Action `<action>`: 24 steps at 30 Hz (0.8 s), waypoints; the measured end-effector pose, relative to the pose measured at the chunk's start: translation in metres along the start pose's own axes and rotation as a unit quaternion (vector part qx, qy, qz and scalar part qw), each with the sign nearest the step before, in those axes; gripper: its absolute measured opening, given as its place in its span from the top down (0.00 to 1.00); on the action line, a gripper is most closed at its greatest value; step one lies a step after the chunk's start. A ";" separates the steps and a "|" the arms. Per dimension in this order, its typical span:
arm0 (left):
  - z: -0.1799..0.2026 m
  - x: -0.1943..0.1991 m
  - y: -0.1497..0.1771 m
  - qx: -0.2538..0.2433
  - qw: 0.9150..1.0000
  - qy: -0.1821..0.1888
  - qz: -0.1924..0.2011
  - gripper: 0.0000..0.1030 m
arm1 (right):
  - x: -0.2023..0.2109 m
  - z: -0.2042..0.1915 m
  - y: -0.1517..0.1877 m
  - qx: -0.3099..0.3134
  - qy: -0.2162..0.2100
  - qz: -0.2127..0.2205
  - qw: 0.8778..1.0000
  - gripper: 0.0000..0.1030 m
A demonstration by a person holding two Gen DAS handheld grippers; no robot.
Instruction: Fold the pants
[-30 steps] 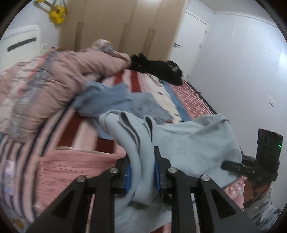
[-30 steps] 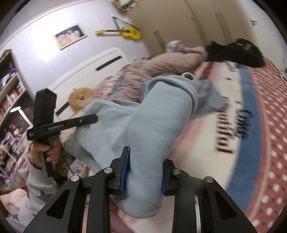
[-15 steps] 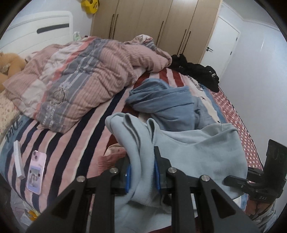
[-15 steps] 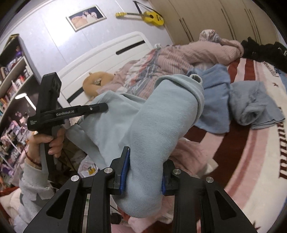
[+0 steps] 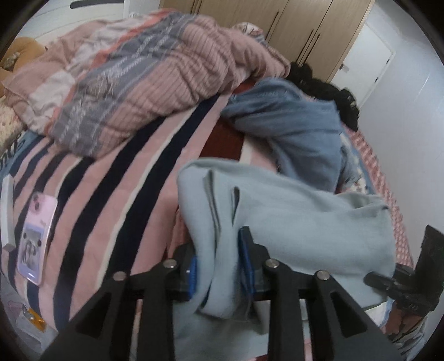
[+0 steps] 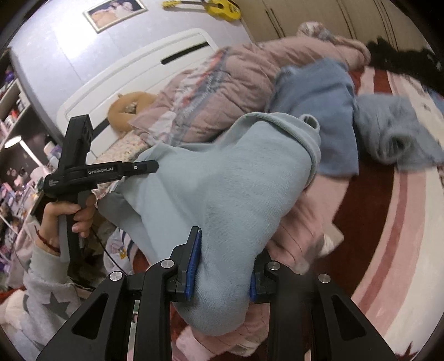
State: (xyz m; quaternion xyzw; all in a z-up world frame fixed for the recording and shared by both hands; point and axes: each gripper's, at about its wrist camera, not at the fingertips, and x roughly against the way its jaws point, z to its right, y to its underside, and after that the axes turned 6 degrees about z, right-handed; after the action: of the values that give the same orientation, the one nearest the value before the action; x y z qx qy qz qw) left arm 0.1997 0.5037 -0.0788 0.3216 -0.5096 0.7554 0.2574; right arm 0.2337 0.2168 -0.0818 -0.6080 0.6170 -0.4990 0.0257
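Left tongs point(image 5: 219, 261), jaws just eased wider, and right tongs point(image 6: 222, 266) both grasp pale-blue pants point(image 5: 291, 216). Blue garment point(image 5: 299, 133) beyond; phone point(image 5: 34, 236) left on bed point(image 5: 116, 180).

1. Wooden wardrobe doors point(image 5: 291, 25) fill the top centre of the left view, a white door point(image 5: 366, 69) at upper right.
2. A white headboard point(image 6: 133, 80), framed picture point(image 6: 116, 11) and yellow guitar point(image 6: 216, 7) occupy the right view's upper left.
3. Cluttered shelves point(image 6: 14, 122) sit at far left.

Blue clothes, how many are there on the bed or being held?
3. The pale blue pants hang between both tongs. A darker blue garment lies flat beside the pink quilt. A rolled blue piece lies next to it. More may be hidden underneath.
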 end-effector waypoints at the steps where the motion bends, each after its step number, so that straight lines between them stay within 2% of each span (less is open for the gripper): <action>1: -0.002 -0.004 0.003 -0.001 1.000 -0.004 -0.005 0.70 | -0.002 0.003 0.003 -0.006 -0.002 -0.003 1.000 0.78; 3: -0.006 -0.007 0.006 0.005 1.000 -0.007 -0.006 0.63 | -0.002 0.007 0.009 -0.014 -0.008 -0.005 1.000 0.78; 5: -0.008 -0.006 0.008 0.009 1.000 -0.018 -0.002 0.50 | -0.002 0.007 0.010 -0.014 -0.006 -0.004 1.000 0.77; 7: -0.010 -0.002 0.007 0.005 1.000 -0.028 0.000 0.47 | 0.002 0.005 0.011 -0.005 -0.003 -0.004 1.000 0.73; 9: -0.011 0.008 0.005 0.004 0.999 -0.038 0.011 0.47 | 0.008 0.002 0.010 0.005 0.001 -0.007 1.000 0.68; 12: -0.010 0.033 -0.002 0.005 0.998 -0.050 0.044 0.47 | 0.028 -0.003 0.006 0.024 0.012 0.013 1.000 0.62; 16: 0.006 0.059 -0.010 -0.004 0.996 -0.012 0.083 0.47 | 0.061 -0.008 -0.004 0.055 0.034 0.060 0.996 0.61; 19: 0.018 0.050 -0.009 -0.013 0.997 0.015 0.073 0.47 | 0.068 -0.017 -0.013 0.067 0.008 0.076 0.995 0.61; 24: 0.015 0.011 0.001 -0.010 1.000 0.012 0.027 0.53 | 0.048 -0.029 -0.014 0.085 -0.037 0.053 0.994 0.61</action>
State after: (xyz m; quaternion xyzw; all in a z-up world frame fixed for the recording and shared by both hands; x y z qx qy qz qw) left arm 0.1948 0.4904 -0.0668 0.2963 -0.5222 0.7608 0.2466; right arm 0.2131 0.2005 -0.0303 -0.5882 0.6024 -0.5245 0.1268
